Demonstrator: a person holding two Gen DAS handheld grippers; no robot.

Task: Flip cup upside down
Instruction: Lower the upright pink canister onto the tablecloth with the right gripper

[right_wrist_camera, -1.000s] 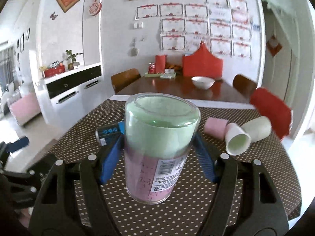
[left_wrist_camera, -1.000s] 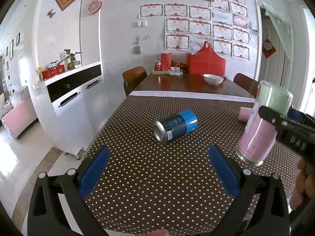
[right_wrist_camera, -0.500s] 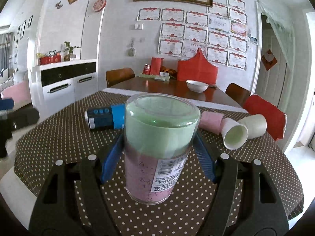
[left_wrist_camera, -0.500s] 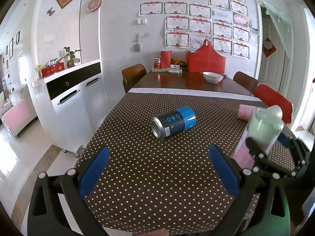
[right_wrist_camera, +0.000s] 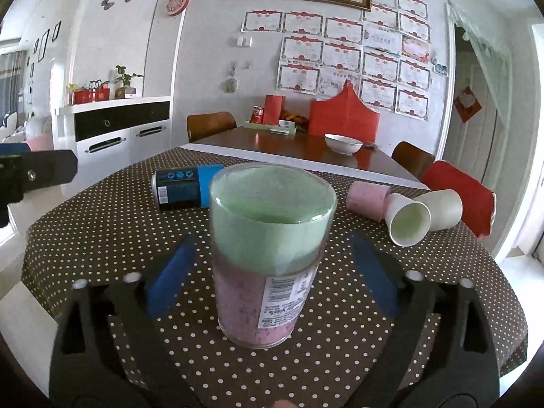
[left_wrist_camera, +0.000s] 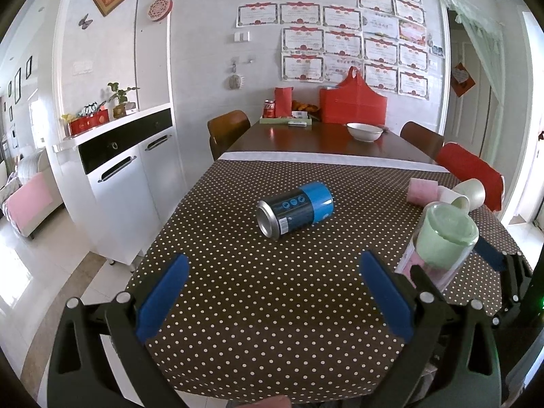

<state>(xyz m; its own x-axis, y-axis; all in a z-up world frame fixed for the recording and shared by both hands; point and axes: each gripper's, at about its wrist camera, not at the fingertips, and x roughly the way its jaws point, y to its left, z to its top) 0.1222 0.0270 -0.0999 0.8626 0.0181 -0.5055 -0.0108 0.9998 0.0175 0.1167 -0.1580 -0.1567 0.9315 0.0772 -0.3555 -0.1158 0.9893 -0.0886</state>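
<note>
Near the worktop [right_wrist_camera: 442, 306] front edge, the cup [right_wrist_camera: 268, 255] is standing between the right gripper's [right_wrist_camera: 272, 272] spread fingers, untouched; the left gripper [left_wrist_camera: 272, 295] is hovering spread, its base cut off.

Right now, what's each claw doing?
Left claw: open, holding nothing.
Right claw: open around the cup, pads off its sides.

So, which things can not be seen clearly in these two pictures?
- Glass cup: barcode label print, too small and upside down in right wrist view; its lower part is hidden by the left gripper in left wrist view.
- Right gripper: blurred, open.
- Blue can: its right end is hidden behind the cup in right wrist view.
- Wall certificates: text too small.
</note>
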